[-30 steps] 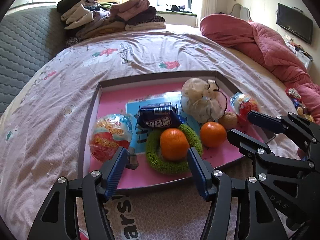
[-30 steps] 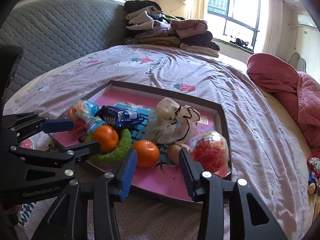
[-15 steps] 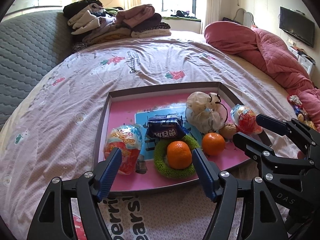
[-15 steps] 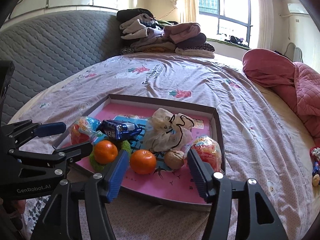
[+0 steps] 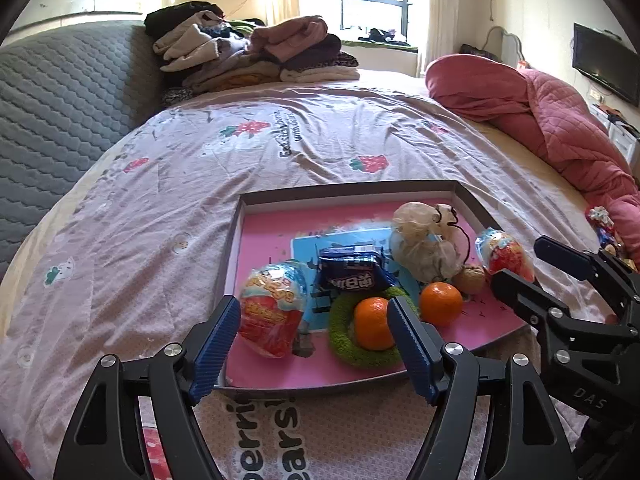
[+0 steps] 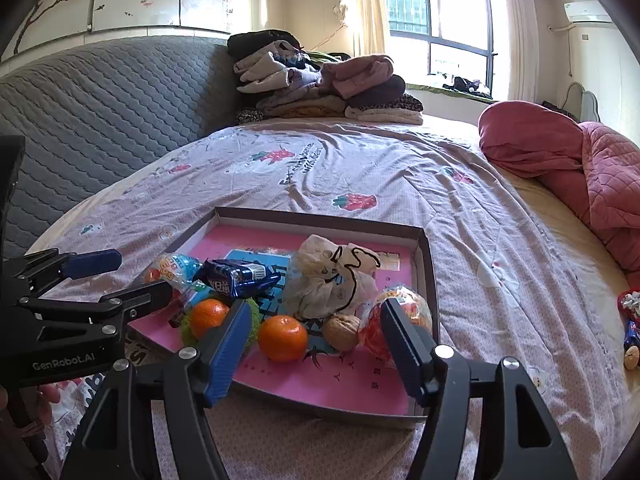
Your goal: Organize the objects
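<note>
Jaws of both grippers just opened, empty, above tray.

Folded clothes pile by grey quilted headboard, pink quilt, wall television, window

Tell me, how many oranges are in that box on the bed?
2. One orange sits inside the green ring; the other orange lies bare on the pink floor beside the walnut. The crumpled bag could hide more.

Daylight floods from the window far beyond the tongs, glaring there; sharp focus; fisheye bending, dark corners.
</note>
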{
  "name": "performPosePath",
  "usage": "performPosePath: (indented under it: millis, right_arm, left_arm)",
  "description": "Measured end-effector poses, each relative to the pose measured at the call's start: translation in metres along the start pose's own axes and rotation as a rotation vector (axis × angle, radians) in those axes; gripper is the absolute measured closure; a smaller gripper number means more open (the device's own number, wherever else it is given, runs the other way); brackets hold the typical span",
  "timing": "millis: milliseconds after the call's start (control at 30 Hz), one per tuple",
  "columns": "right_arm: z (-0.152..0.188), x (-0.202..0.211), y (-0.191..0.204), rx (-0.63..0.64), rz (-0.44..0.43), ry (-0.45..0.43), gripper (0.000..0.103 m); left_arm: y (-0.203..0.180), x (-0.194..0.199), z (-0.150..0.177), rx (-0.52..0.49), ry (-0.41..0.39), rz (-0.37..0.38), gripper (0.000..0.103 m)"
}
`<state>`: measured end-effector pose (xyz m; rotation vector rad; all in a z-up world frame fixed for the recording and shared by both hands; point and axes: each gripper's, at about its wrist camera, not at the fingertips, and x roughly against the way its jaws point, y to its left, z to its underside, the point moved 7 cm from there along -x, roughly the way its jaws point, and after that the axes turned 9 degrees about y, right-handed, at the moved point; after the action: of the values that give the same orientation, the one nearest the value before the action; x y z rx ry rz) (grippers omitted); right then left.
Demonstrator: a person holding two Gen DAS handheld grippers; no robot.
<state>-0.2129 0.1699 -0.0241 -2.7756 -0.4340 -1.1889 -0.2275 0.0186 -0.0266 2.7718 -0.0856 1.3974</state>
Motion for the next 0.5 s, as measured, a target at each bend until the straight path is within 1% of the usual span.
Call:
performPosePath:
  millis: [200, 300, 500]
  right_arm:
    - [-0.004, 0.006, 0.001, 0.007, 0.01, -0.025, 0.032]
    - [-0.005, 0.008, 0.001, 0.009, 0.017, -0.032, 0.031]
    - [-0.01, 0.019, 0.004, 0.007, 0.008, -0.06, 0.031]
  left_arm:
    - [0.005, 0.005, -0.003, 0.019, -0.017, -0.019, 0.026]
    - [0.008, 0.01, -0.005, 0.027, -0.029, -0.035, 0.026]
    - [0.014, 0.02, -0.006, 0.048, -0.051, -0.041, 0.026]
